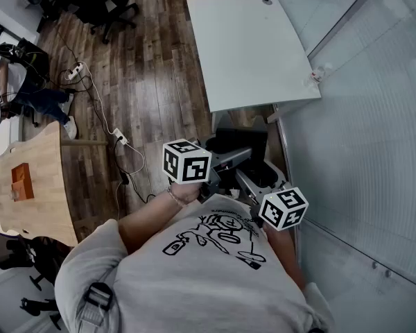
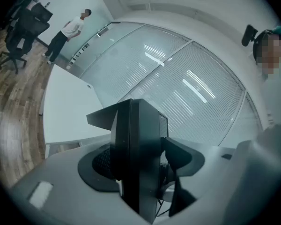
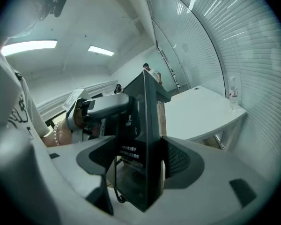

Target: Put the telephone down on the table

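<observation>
A black telephone (image 1: 244, 143) hangs in the air near the white table's (image 1: 253, 54) front edge, held from both sides. My left gripper (image 1: 225, 159) comes at it from the left and my right gripper (image 1: 255, 180) from below right. In the left gripper view the telephone (image 2: 136, 144) stands edge-on between the pads, and the left gripper (image 2: 140, 165) is shut on it. The right gripper view shows its labelled underside (image 3: 143, 125) clamped by the right gripper (image 3: 140, 161). The white table (image 3: 201, 111) lies beyond it, with its top bare.
A glass wall with blinds (image 1: 360, 116) runs along the right. A small bottle (image 1: 320, 73) stands at the table's near right corner. A wooden table (image 1: 28, 179), office chairs (image 1: 100, 5) and floor cables (image 1: 118, 137) are to the left. A person (image 2: 68, 32) stands far off.
</observation>
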`<state>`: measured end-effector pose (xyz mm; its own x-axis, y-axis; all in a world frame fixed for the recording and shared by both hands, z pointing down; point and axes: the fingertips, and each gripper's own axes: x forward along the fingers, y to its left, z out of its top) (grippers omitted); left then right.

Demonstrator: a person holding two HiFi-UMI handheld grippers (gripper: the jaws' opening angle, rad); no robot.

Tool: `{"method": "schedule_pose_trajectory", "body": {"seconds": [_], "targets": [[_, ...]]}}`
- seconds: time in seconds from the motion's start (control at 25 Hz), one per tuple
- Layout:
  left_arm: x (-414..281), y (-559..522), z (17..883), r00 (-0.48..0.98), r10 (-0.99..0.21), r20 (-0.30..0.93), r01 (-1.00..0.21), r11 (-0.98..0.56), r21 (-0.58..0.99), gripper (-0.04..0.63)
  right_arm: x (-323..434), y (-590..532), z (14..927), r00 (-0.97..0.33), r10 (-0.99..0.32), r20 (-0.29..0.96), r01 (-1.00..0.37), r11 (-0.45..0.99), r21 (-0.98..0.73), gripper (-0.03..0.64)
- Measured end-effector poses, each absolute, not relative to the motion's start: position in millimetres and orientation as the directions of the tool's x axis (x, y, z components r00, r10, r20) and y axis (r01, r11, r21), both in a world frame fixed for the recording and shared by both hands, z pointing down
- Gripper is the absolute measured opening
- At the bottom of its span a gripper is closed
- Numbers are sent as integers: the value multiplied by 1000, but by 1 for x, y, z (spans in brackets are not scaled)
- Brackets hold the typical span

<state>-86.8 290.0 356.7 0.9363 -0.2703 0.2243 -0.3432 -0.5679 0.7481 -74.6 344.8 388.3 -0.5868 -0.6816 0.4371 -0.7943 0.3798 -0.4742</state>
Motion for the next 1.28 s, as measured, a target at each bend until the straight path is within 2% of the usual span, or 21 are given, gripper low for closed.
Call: {"method": "schedule_pose_trajectory", "body": {"seconds": [0.6,1.28], "targets": [[-147,275,367,937,-268,227,-342,-560,755,299,-135,329,398,-590,-672,448,-794,380,-475,288],[-104,208,368,935,-259,243,-350,-554,756,299,-93,263,398,-590,-673,447,-790,366,-491,287]]}}
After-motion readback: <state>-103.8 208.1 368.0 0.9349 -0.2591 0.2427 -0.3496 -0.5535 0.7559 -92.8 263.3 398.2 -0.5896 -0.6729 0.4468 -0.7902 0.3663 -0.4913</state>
